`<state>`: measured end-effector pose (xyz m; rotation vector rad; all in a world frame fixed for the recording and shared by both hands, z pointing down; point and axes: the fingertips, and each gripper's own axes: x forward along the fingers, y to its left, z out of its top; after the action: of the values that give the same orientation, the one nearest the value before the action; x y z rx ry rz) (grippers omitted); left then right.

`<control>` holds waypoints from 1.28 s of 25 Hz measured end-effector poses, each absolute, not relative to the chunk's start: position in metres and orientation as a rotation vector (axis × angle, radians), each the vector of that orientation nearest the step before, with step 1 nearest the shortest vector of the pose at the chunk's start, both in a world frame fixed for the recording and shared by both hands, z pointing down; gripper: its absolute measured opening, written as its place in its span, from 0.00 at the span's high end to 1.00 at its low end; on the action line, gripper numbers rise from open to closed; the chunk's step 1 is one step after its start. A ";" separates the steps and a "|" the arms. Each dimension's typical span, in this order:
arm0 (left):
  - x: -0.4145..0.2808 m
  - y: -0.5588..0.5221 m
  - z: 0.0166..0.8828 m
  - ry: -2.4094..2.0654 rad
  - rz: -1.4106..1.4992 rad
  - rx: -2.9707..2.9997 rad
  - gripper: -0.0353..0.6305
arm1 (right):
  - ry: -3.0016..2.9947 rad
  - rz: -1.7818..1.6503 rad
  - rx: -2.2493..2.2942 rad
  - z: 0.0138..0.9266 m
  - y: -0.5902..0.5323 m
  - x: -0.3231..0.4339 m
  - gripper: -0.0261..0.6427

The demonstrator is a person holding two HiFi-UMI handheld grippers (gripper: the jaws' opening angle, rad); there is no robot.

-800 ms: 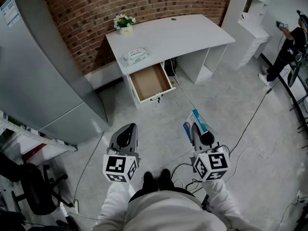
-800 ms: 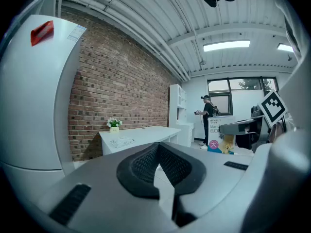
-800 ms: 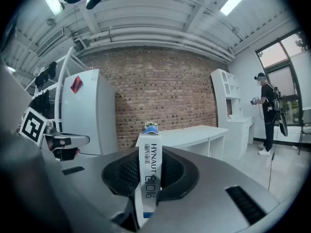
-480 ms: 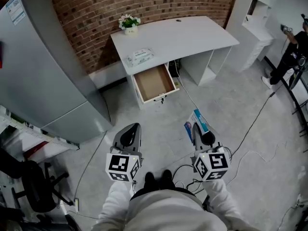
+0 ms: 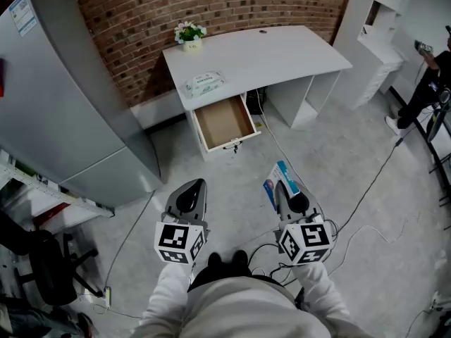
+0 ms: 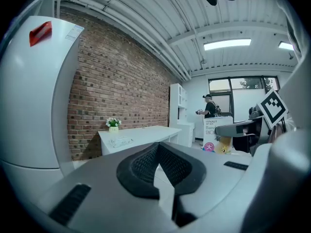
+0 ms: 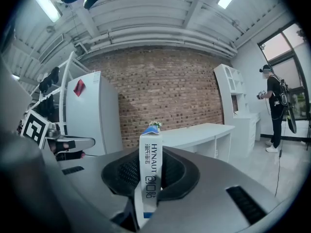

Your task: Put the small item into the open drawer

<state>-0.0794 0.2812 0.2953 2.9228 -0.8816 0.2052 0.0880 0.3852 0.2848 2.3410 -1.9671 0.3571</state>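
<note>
Sticking out from between the pressing jaws of the right gripper (image 5: 280, 190), the box (image 5: 283, 177) hung over the grey floor (image 5: 331, 167), well apart from the open drawer (image 5: 224, 122). The left gripper (image 5: 190, 194) hung beside it, jaws together and nothing in them. The drawer jutted from a white desk (image 5: 282, 51) bearing a wipes pack (image 5: 201, 83) and a flower pot (image 5: 187, 35) against a brick wall (image 5: 211, 2). A grey fridge (image 5: 63, 97) stood left, white shelves (image 5: 377, 20) right.
</note>
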 end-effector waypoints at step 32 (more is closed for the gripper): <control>-0.036 0.095 0.338 -0.889 0.280 2.867 0.92 | -1.986 0.448 2.289 0.319 0.188 0.126 0.84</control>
<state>-0.0362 0.0948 0.3379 2.8674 -0.8892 0.2798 0.1259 0.1878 0.3187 2.2889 -1.9855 0.4475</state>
